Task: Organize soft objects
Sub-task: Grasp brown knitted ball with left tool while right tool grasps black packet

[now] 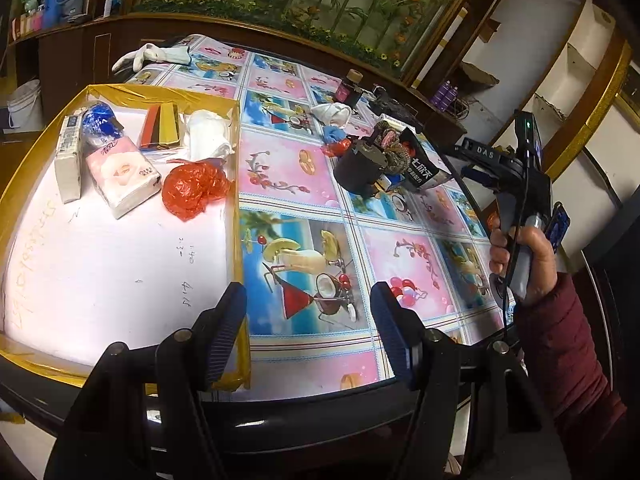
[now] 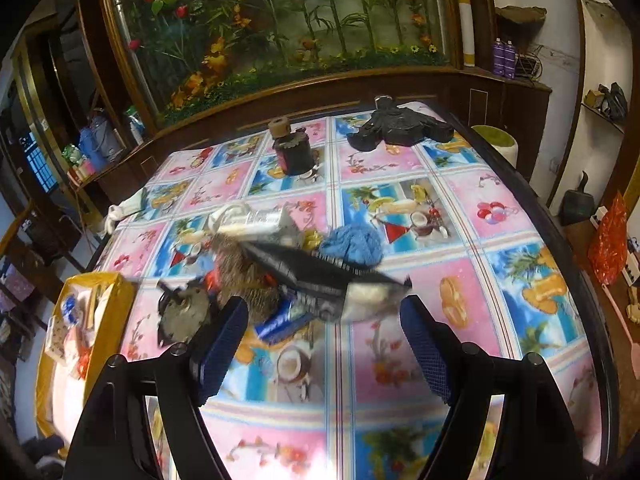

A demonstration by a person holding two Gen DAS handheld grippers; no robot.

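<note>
A shallow white tray with gold-taped rim sits at the table's left; it also shows in the right wrist view. In it lie tissue packs, a white cloth and a crumpled red plastic bag. A pile lies mid-table: a black packet, a brownish knitted piece, a blue cloth and a black cup-like object. My left gripper is open and empty over the tray's near right edge. My right gripper is open and empty just short of the pile.
A dark jar and a black flat object stand at the far side. A white glove lies at the far left corner, a white sock near the jar. The flowered tablecloth covers the table; cabinets surround it.
</note>
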